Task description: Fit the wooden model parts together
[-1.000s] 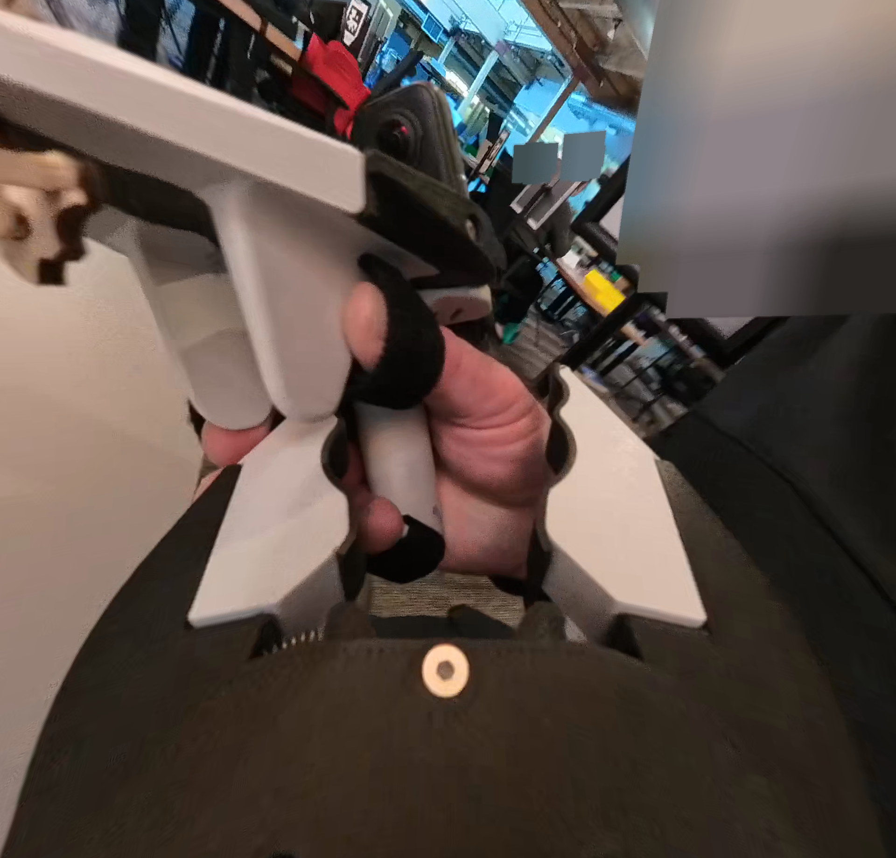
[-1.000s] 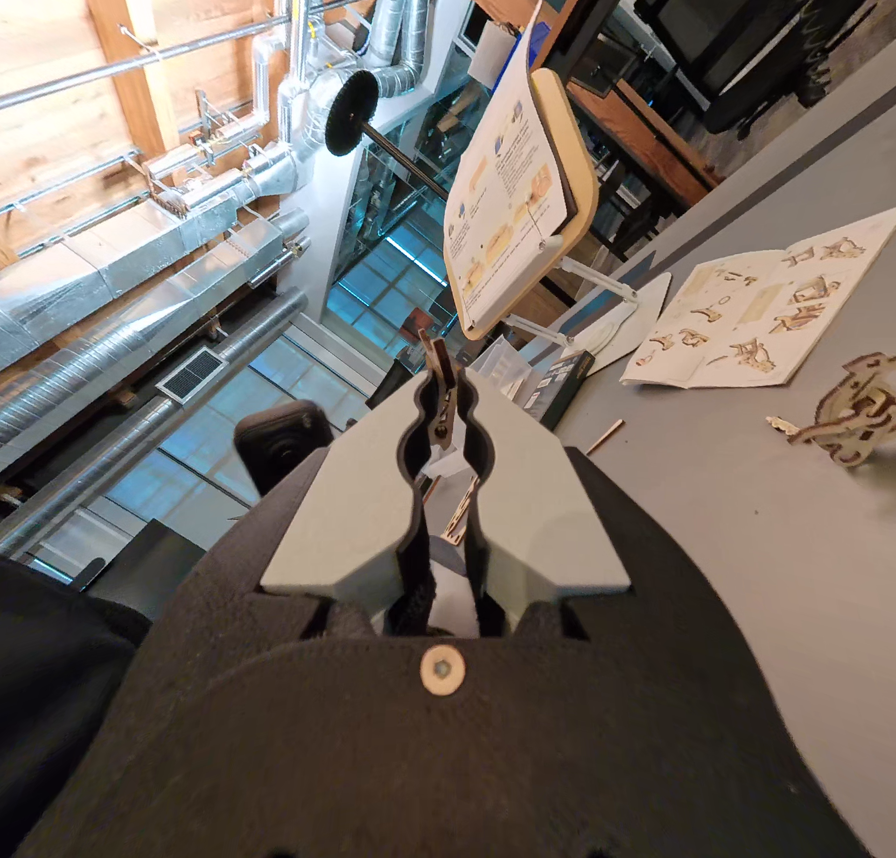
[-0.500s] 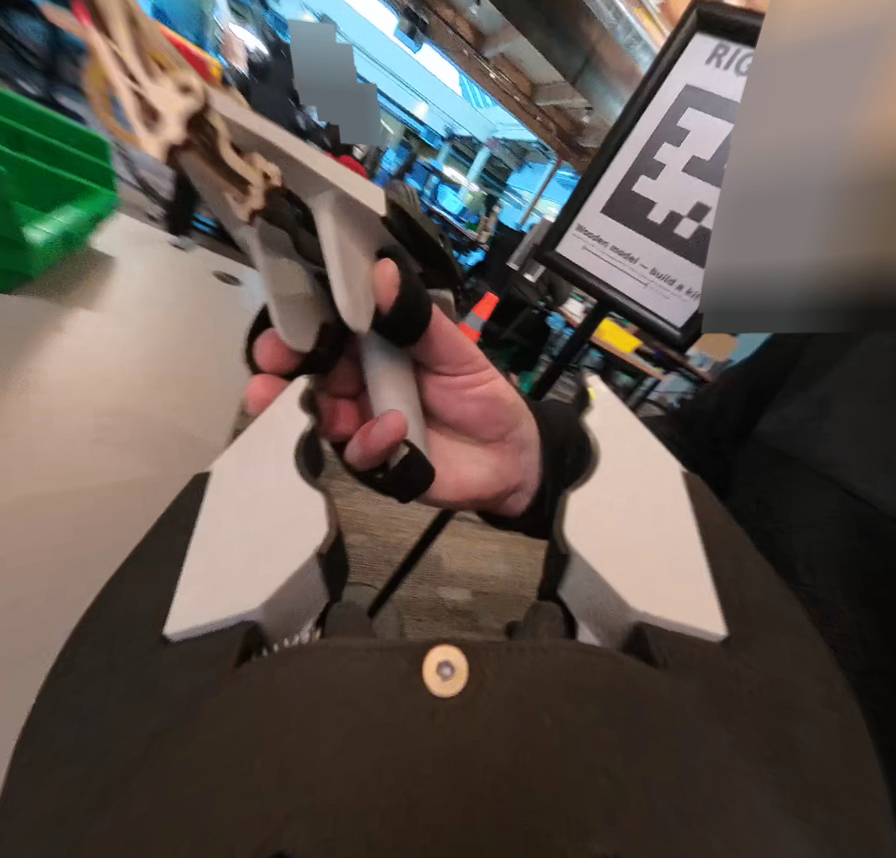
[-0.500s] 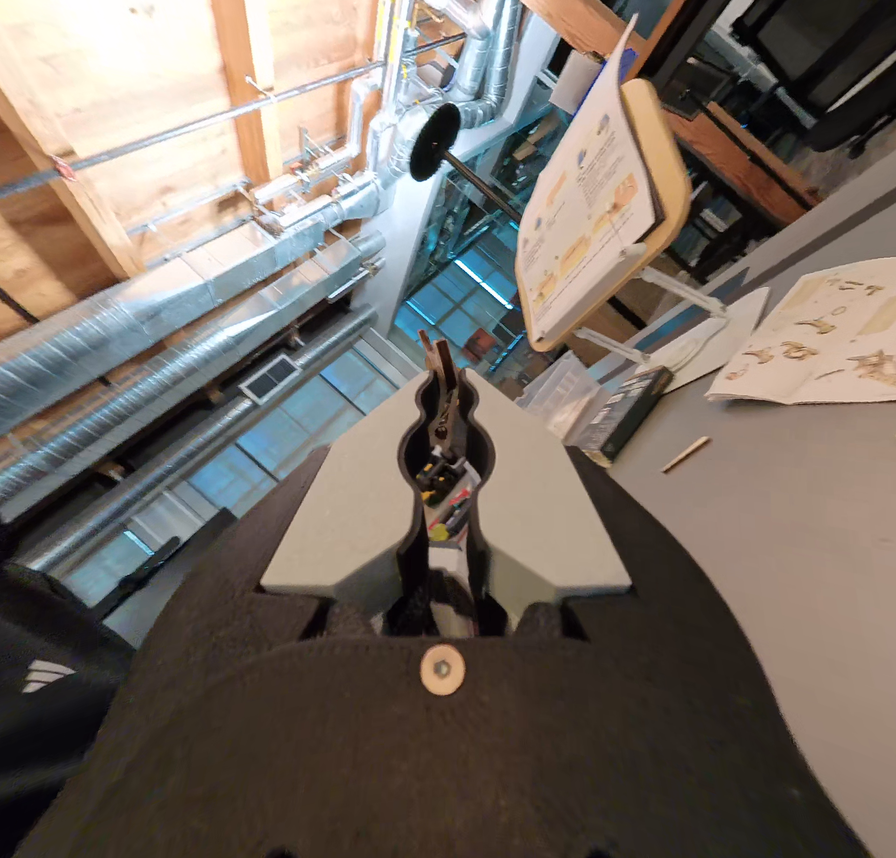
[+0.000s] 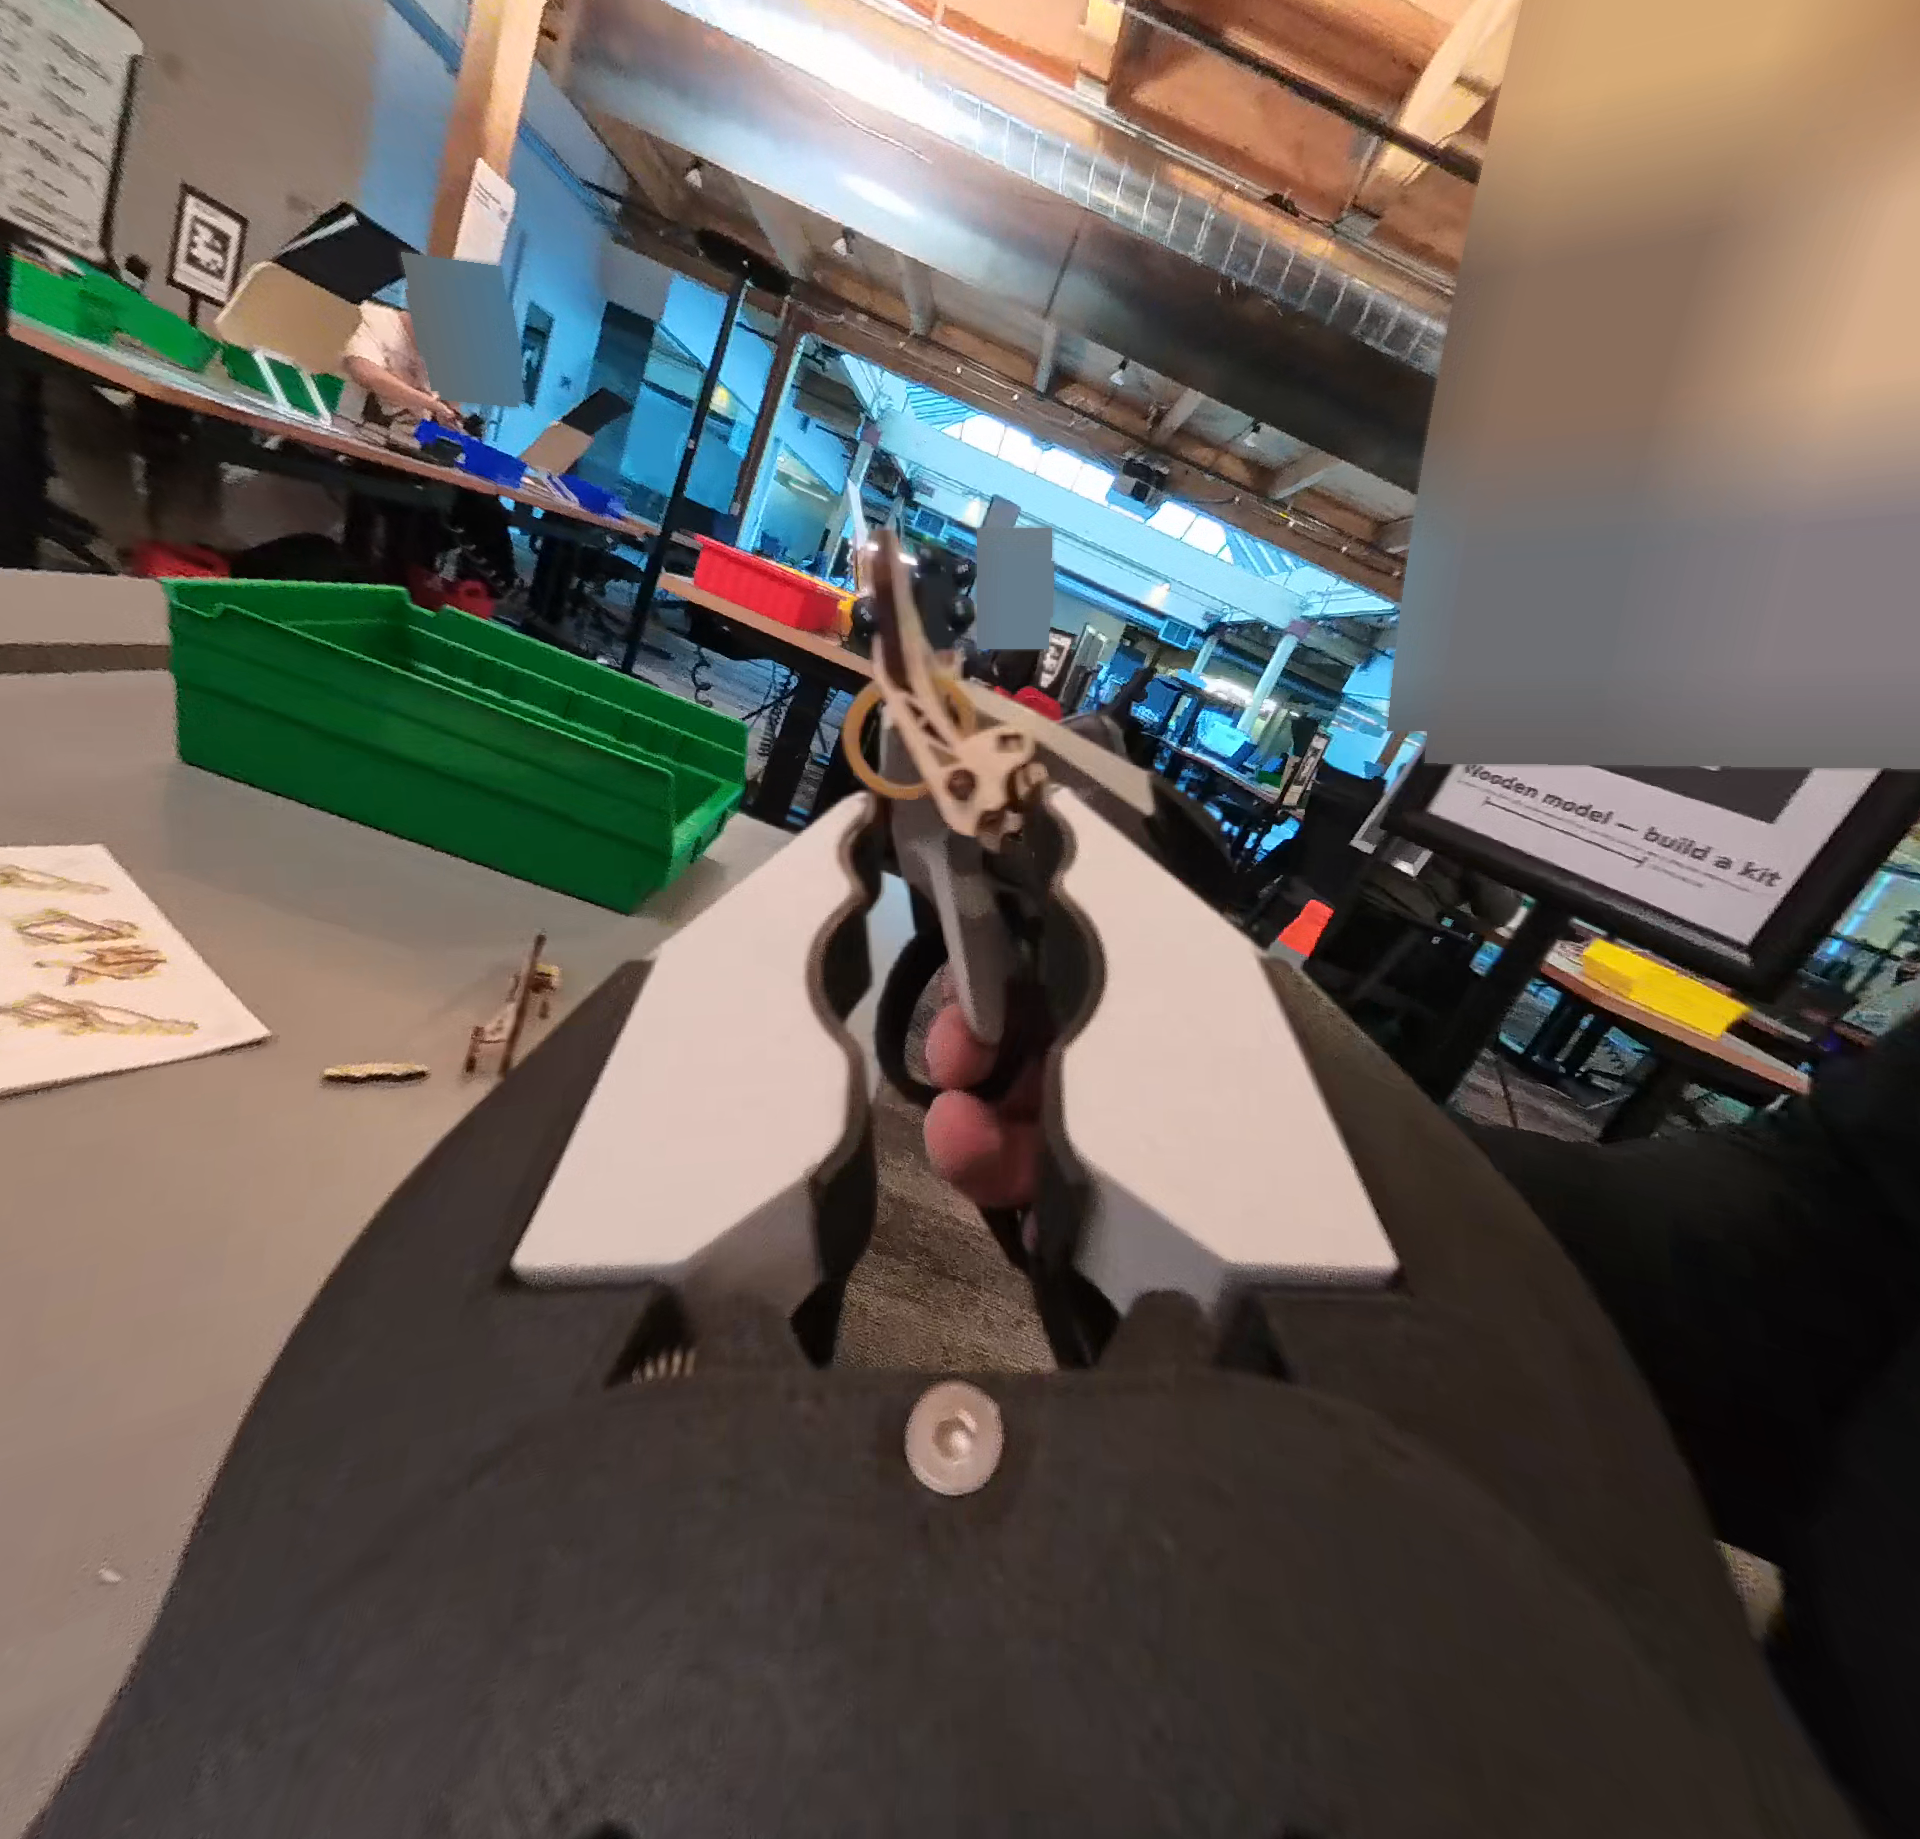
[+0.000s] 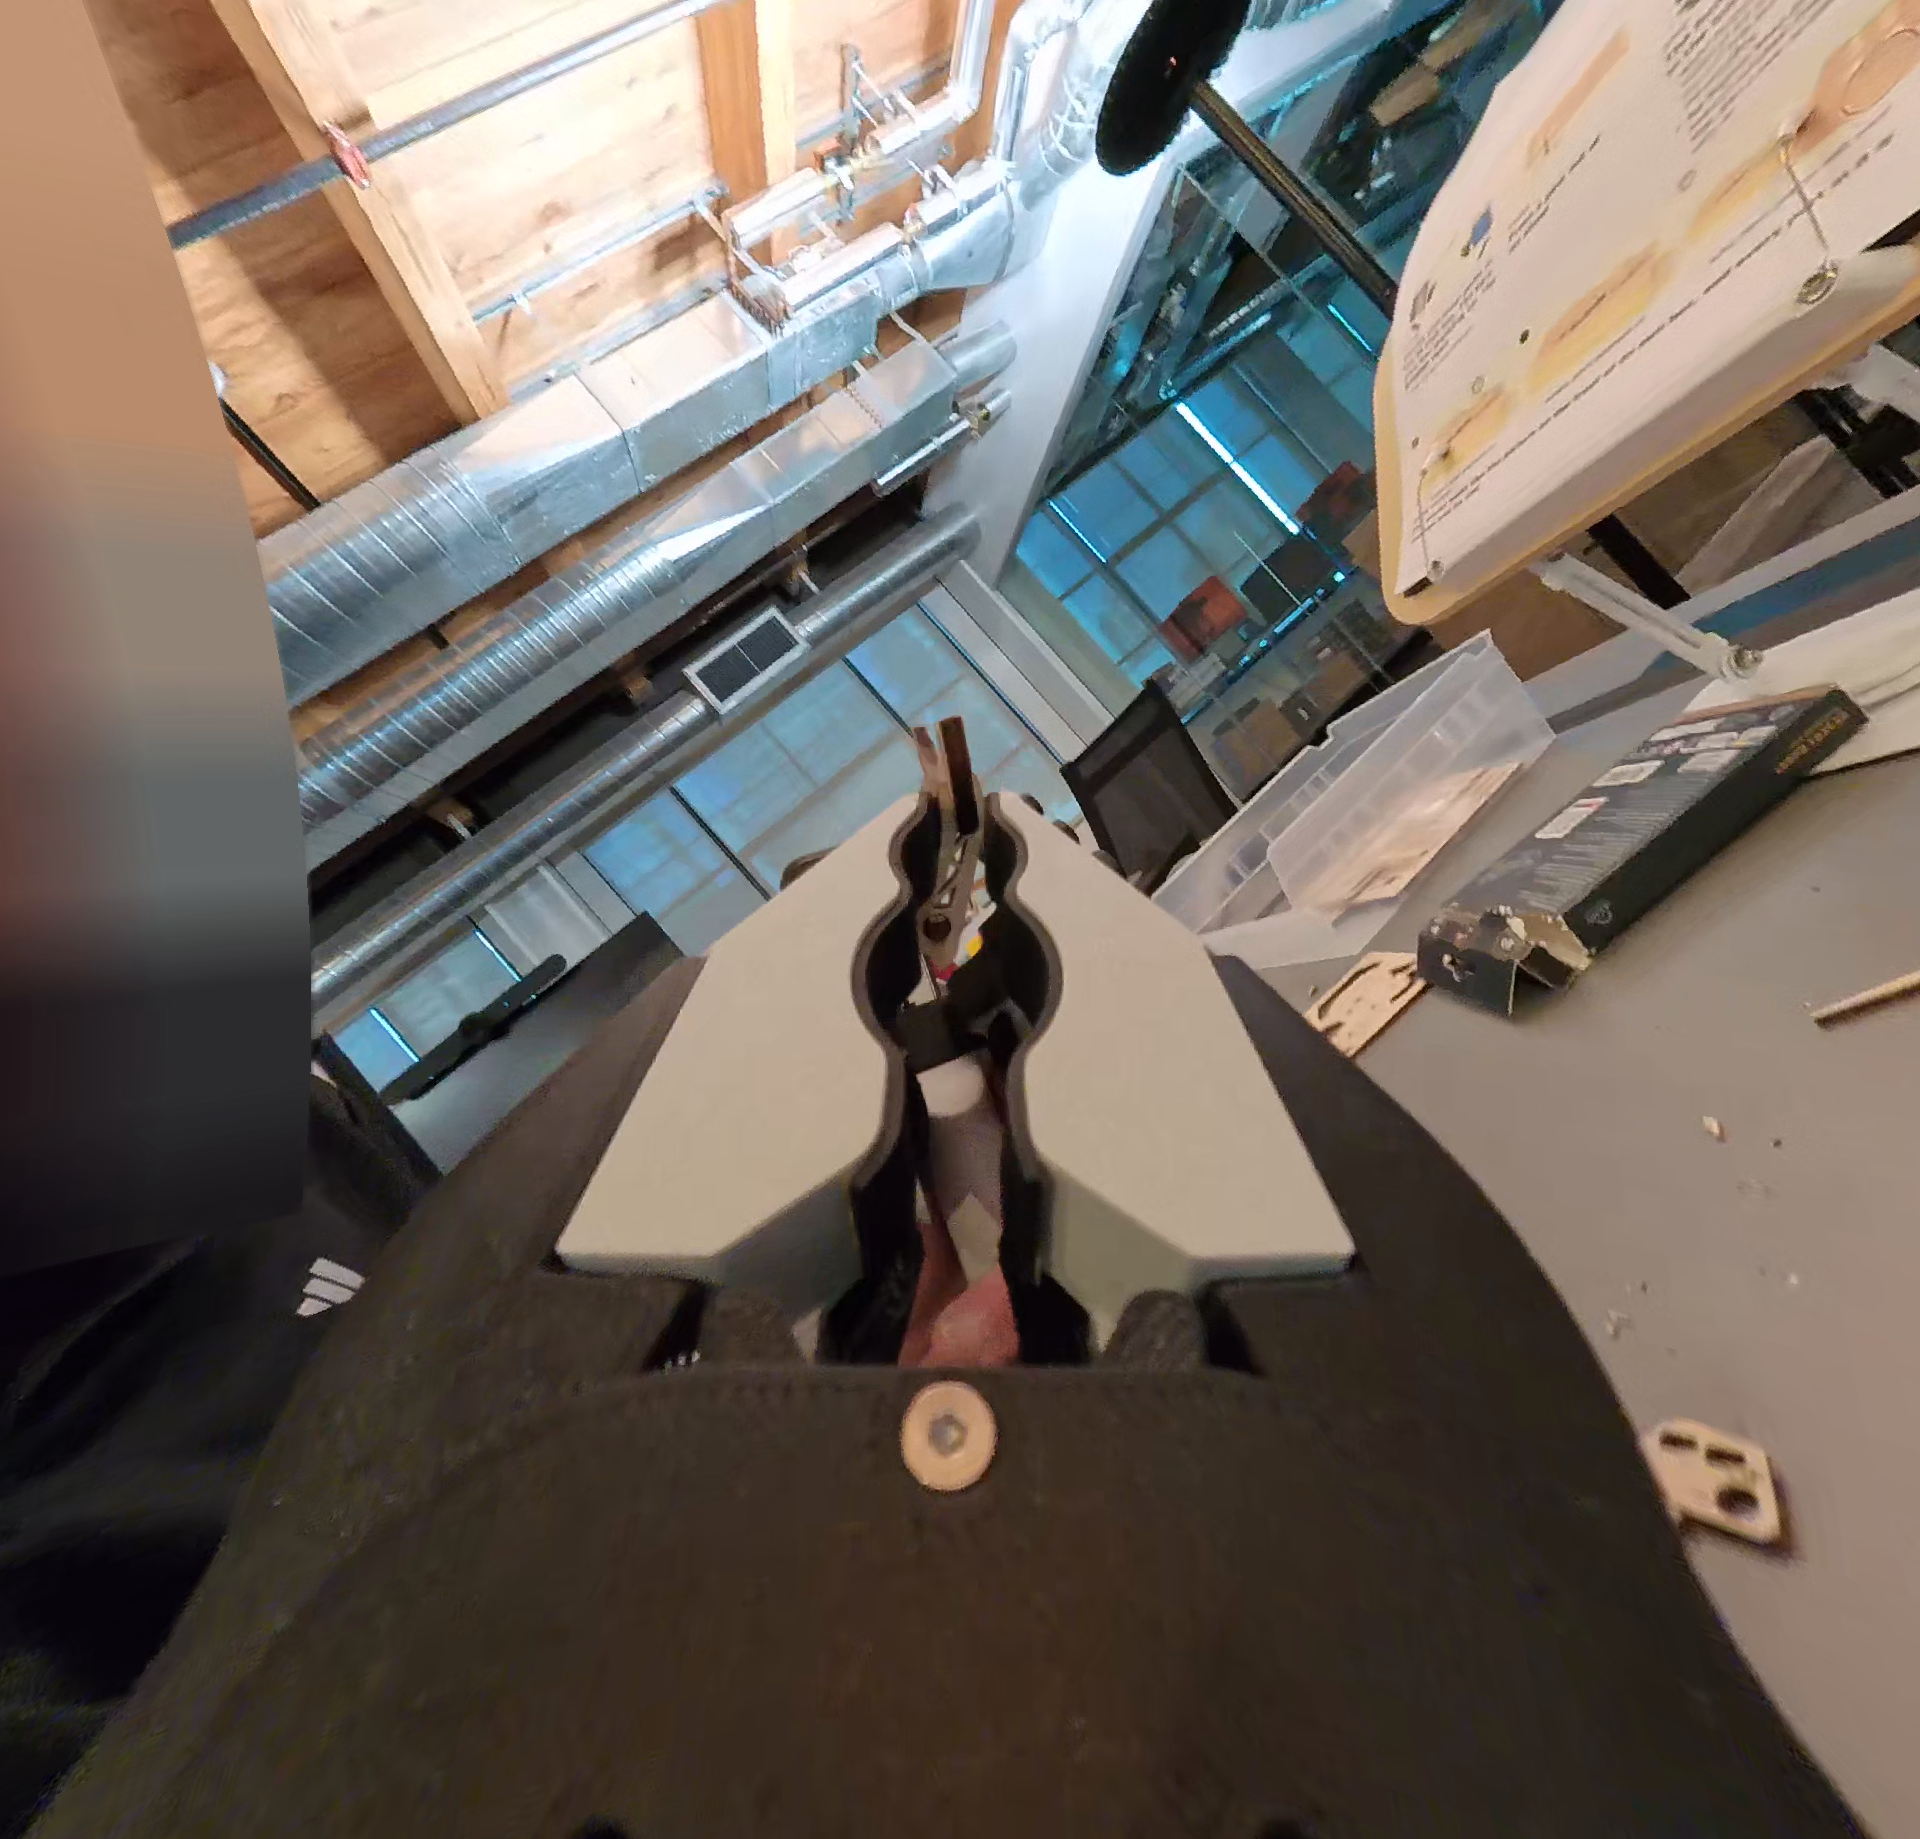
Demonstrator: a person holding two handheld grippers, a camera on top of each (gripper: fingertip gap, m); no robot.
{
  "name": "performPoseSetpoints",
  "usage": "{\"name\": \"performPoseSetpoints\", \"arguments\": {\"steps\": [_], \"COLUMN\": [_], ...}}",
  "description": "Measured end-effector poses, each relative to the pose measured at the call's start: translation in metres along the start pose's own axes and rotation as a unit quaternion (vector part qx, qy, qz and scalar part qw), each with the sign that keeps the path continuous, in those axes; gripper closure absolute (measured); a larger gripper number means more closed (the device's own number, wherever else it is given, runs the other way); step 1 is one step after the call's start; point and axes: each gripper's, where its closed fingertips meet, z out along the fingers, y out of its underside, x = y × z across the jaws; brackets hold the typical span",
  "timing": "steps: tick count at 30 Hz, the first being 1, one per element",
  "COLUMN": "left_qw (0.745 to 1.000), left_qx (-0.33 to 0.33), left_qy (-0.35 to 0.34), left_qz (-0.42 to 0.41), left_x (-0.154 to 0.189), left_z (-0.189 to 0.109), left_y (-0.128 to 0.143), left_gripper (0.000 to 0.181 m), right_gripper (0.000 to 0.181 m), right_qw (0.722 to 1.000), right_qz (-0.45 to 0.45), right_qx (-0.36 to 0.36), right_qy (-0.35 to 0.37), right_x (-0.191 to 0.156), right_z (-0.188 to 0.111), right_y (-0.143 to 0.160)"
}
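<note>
Left wrist view: the left claw [image 5: 961, 833] stands partly open, its white fingers [image 5: 717, 1041] apart with nothing between them. Beyond the gap the right claw [image 5: 940, 750] rises edge-on, gripping a pale wooden model [image 5: 951, 740] of pierced flat parts with a ring at its left; a hand [image 5: 977, 1103] holds that tool below. On the grey bench [image 5: 208, 1218] to the left lie a green bin [image 5: 436, 729], an instruction sheet [image 5: 83, 968] and two small wooden pieces [image 5: 509, 1010]. Right wrist view: the right claw [image 6: 954, 813] is nearly closed on the model [image 6: 951, 833], seen thin and edge-on, poking past the tips toward the ceiling ducts. On the bench [image 6: 1662, 1218] at right lie a dark box [image 6: 1642, 844], a clear tray [image 6: 1382, 802], a cut-out wooden sheet [image 6: 1361, 1000], a stick [image 6: 1865, 1000] and a flat wooden part [image 6: 1714, 1498] with holes. A board [image 6: 1662, 231] on a stand holds printed pages.
</note>
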Motion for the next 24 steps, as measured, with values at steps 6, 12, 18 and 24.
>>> {"name": "performPoseSetpoints", "arguments": {"steps": [6,12,18,24], "left_qw": [0.999,0.997,0.991,0.98], "left_qx": [-0.012,-0.008,0.004,-0.081], "left_qy": [0.019,0.08,0.13,0.182], "left_qz": [0.027,-0.005,-0.028,-0.014], "left_x": [-0.031,-0.048,-0.051,-0.037], "left_z": [0.01,0.025,0.024,0.018], "left_y": [-0.011,-0.026,-0.051,-0.038], "left_gripper": [0.173,0.173,0.173,0.173], "right_gripper": [0.174,0.174,0.164,0.157], "right_qw": [1.0,1.0,0.997,0.985], "right_qz": [0.018,-0.013,-0.021,-0.072], "right_qx": [0.001,-0.016,-0.048,-0.154], "right_qy": [-0.002,-0.016,-0.064,-0.04], "right_x": [0.038,0.05,0.042,0.037], "right_z": [0.013,0.023,0.037,0.024], "right_y": [-0.012,-0.034,-0.052,-0.051]}}
